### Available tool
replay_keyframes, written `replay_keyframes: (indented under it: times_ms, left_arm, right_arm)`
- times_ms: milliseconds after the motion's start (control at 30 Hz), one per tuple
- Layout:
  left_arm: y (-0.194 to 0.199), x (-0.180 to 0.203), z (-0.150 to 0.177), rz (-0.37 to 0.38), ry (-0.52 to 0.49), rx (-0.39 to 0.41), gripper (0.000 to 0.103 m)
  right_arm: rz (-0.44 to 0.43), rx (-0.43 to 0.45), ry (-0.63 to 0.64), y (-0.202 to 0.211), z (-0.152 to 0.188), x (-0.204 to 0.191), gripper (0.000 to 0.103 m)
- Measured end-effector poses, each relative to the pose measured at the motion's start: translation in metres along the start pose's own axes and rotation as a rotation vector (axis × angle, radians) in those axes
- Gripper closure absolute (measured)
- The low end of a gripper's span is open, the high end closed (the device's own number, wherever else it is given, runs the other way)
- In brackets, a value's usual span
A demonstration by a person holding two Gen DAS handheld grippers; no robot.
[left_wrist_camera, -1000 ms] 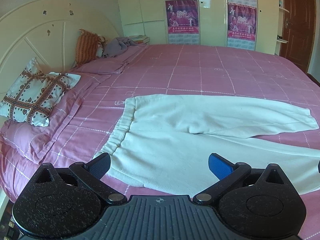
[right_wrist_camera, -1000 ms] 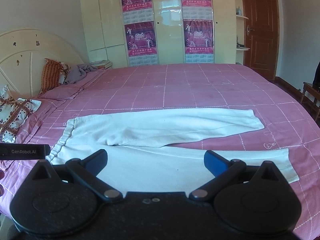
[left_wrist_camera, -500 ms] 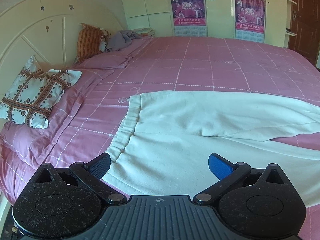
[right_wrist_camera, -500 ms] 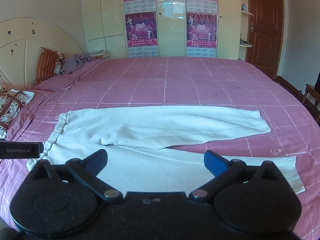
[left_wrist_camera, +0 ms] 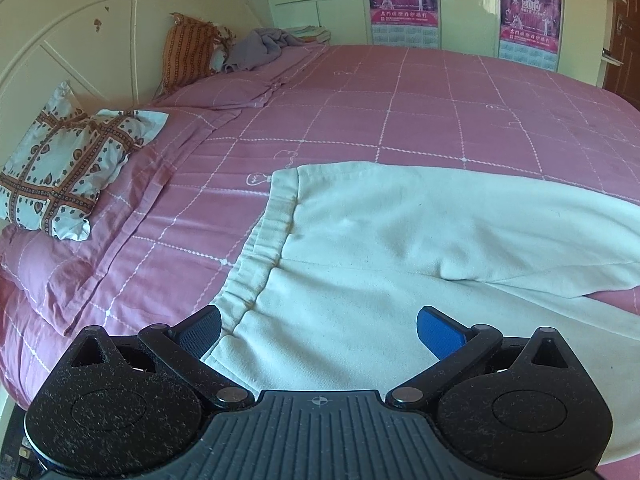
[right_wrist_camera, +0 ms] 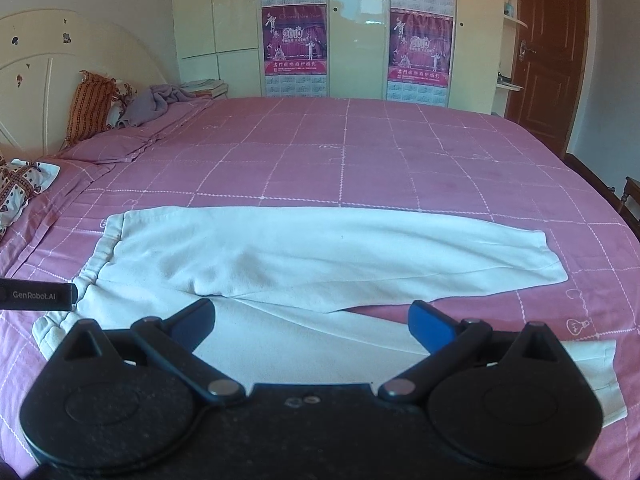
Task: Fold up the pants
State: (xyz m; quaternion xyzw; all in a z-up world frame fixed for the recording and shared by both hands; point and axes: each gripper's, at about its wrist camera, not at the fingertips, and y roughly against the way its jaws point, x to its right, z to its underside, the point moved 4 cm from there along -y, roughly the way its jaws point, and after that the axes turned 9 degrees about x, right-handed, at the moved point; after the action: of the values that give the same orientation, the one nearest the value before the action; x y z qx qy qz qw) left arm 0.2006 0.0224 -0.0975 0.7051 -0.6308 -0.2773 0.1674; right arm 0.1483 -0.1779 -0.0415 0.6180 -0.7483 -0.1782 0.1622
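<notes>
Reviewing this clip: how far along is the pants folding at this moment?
Done: the white pants lie spread flat on the pink bedspread, legs apart, no fold made. In hand: nothing. The left gripper is open above the waistband, the right gripper open over the near leg; neither holds cloth. Left: gripping and every fold.

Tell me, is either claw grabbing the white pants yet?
No. The left claw and right claw are both open above the pants, holding nothing.

Pink checked bedspread (right_wrist_camera: 360, 152), patterned pillow (left_wrist_camera: 68, 160), posters on wardrobe (right_wrist_camera: 294, 52), brown door (right_wrist_camera: 548, 60)
</notes>
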Motion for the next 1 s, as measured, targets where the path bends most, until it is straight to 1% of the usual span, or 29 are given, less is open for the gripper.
replay_keyframes:
  times_ms: [200, 333, 400, 500, 567, 700, 867, 1000]
  left_arm:
    - [-0.03, -0.004, -0.005, -0.021, -0.003, -0.027, 0.0]
    - [-0.058, -0.008, -0.013, -0.037, -0.011, -0.046, 0.0]
    - [-0.072, -0.01, -0.018, -0.052, -0.016, -0.05, 0.0]
    - [-0.1, -0.015, -0.026, -0.063, -0.01, -0.069, 0.0]
    - [-0.118, -0.017, -0.03, -0.06, -0.002, -0.082, 0.0]
    - [-0.155, -0.021, -0.036, -0.066, 0.002, -0.108, 0.0]
    - [-0.202, -0.036, -0.039, -0.119, 0.017, -0.15, 0.0]
    - [-0.239, -0.049, -0.042, -0.127, 0.043, -0.181, 0.0]
  right_arm:
    - [-0.013, -0.027, 0.038, -0.027, 0.0, -0.007, 0.0]
    - [-0.038, -0.013, 0.078, -0.047, -0.002, -0.013, 0.001]
    - [-0.059, -0.002, 0.096, -0.06, -0.005, -0.017, 0.003]
    - [-0.079, -0.01, 0.122, -0.084, -0.009, -0.023, 0.009]
    - [-0.082, -0.021, 0.13, -0.101, -0.011, -0.026, 0.016]
    - [-0.117, -0.039, 0.139, -0.134, -0.012, -0.034, 0.017]
    - [-0.17, -0.059, 0.164, -0.178, -0.014, -0.046, 0.021]
    - [-0.207, -0.086, 0.179, -0.214, -0.014, -0.056, 0.024]
